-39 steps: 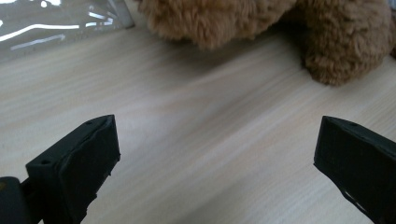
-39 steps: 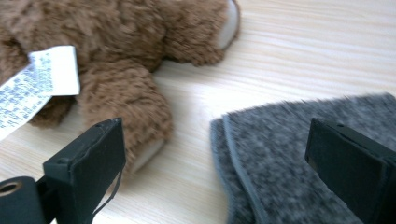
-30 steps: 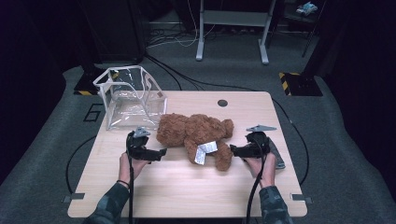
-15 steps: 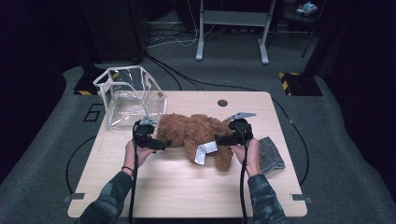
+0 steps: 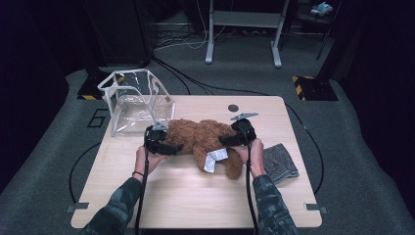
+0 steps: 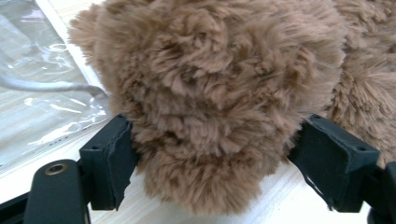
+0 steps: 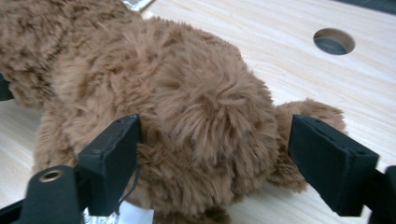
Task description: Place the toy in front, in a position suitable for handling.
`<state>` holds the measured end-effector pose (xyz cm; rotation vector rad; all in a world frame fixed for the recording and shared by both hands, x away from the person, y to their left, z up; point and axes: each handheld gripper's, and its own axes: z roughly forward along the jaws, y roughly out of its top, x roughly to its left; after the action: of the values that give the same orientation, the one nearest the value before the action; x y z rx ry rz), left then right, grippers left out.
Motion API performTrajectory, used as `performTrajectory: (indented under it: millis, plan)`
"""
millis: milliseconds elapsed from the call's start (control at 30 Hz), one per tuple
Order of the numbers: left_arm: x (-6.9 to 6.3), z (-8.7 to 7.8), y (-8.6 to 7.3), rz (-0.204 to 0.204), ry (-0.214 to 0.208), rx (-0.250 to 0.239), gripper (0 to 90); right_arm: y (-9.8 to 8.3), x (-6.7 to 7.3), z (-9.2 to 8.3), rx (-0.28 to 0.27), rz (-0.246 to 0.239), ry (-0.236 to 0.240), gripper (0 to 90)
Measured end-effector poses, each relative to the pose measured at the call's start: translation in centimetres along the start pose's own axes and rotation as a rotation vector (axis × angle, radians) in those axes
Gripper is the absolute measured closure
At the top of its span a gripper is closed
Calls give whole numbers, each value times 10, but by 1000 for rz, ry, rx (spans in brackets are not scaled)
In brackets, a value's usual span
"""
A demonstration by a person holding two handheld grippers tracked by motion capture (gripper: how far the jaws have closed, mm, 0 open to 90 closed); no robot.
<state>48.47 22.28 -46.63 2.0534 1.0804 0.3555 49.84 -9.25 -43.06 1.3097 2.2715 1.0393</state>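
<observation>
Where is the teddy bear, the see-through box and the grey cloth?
teddy bear point(image 5: 203, 138), high view, on its furry brown body.
see-through box point(image 5: 128, 78), high view, on its back rim.
grey cloth point(image 5: 280, 162), high view, on the middle of the folded fabric.

Shaggy plush bear point(image 5: 203, 139); matt pale wood table point(image 5: 195, 196)

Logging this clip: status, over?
Both grippers, left and right, closing around brown plush teddy bear. Bear flat on table. Nothing obstructing.
</observation>
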Motion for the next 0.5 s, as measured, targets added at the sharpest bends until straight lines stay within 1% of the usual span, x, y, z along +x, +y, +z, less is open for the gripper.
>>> performTrajectory:
  millis: [33,67,100,133,200,233,300,367,433,500]
  plan:
    - [0,0,0,-1,5,-5,203,0,0,3,9,10,13,216]
    - [0,0,0,2,1,-4,224,-1,0,4,9,11,15,263]
    - [0,0,0,3,1,-5,254,-1,-2,6,18,-4,30,313]
    - [-1,0,0,4,2,-5,277,-1,-2,7,20,-3,37,348]
    - [-1,1,0,3,5,-5,343,-2,-2,9,21,19,46,450]
    - [-2,1,0,8,7,-6,370,-3,-3,10,24,9,52,492]
    - [-2,1,0,7,2,-8,436,-5,-2,11,26,8,60,582]
    - [-3,1,0,15,3,-8,491,-6,-2,11,14,15,69,638]
    - [-5,1,0,18,9,-12,531,-7,0,11,9,14,65,667]
    - [-5,0,0,19,8,-13,567,-6,1,10,1,2,58,689]
